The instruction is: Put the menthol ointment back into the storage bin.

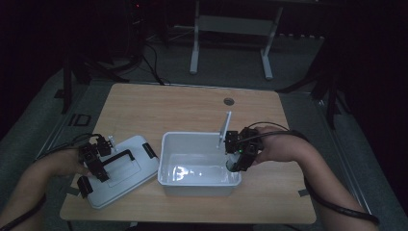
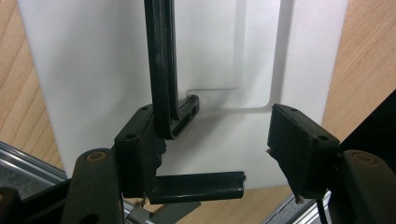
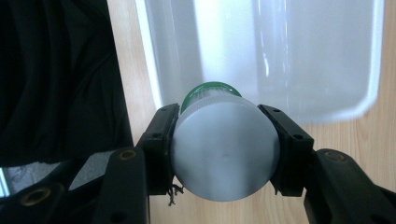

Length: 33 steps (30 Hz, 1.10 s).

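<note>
Right tongs (image 3: 224, 149) around jar (image 3: 223, 154) (clamped)

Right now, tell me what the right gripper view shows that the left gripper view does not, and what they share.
The right gripper view alone shows the right gripper shut on a white-capped bottle with a green band, beside the rim of the open white bin.

The left gripper view alone shows the left gripper over the white lid, one jaw against the lid's black handle, the other jaw standing apart.

Both show the light wooden table and a pair of black jaws.
</note>
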{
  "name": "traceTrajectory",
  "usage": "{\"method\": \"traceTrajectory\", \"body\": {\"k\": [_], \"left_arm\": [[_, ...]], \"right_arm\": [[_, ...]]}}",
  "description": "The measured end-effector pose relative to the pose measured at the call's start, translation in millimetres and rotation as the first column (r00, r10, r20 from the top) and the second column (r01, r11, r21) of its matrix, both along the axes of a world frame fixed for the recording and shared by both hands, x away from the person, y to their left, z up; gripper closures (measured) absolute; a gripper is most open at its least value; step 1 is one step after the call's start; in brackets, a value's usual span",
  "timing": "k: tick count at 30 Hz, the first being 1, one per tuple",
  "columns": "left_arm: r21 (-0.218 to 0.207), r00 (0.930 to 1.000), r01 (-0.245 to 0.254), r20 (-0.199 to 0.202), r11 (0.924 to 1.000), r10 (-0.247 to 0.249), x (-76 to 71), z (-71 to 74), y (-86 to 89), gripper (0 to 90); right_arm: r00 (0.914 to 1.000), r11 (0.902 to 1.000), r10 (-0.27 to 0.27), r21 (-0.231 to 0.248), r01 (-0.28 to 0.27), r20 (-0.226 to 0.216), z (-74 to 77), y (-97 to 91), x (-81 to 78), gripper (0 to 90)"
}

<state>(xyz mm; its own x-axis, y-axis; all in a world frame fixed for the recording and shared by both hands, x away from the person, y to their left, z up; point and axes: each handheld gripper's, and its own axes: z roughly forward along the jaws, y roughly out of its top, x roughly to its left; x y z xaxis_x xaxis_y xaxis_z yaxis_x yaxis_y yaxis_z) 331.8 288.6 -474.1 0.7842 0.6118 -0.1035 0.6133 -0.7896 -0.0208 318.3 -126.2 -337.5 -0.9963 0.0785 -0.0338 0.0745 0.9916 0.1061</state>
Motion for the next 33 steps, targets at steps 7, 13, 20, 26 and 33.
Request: {"method": "traceTrajectory", "body": {"k": [7, 13, 20, 26, 33], "left_arm": [[0.003, 1.0000, -0.001, -0.002, 1.0000, 0.001, -0.2, -2.1, 0.1, 35.7], [0.003, 1.0000, 0.001, -0.005, 1.0000, -0.001, -0.8, -3.4, 1.0, 35.7], [0.008, 0.9999, -0.004, -0.010, 1.0000, 0.004, -0.8, -5.1, 0.8, 35.7], [0.017, 0.9999, 0.000, -0.017, 0.9999, 0.000, -0.2, -9.1, -0.2, 35.7], [0.016, 0.9999, -0.002, -0.017, 0.9999, 0.002, 0.3, -11.0, 0.5, 35.7]], "right_arm": [[0.9994, 0.9995, 0.025, -0.015, -0.026, -0.025, -23.8, 17.8, 3.7, 50.2], [0.9991, 0.9996, 0.008, -0.027, -0.009, -0.042, -45.0, 19.0, 11.8, 50.2], [0.9980, 0.9996, -0.004, -0.028, 0.002, -0.063, -63.6, 19.5, 17.0, 50.2], [0.9978, 0.9991, -0.011, -0.041, 0.008, -0.065, -75.9, 23.4, 20.6, 50.2], [0.9978, 0.9986, -0.008, -0.053, 0.005, -0.066, -88.6, 28.5, 21.4, 50.2]]}}
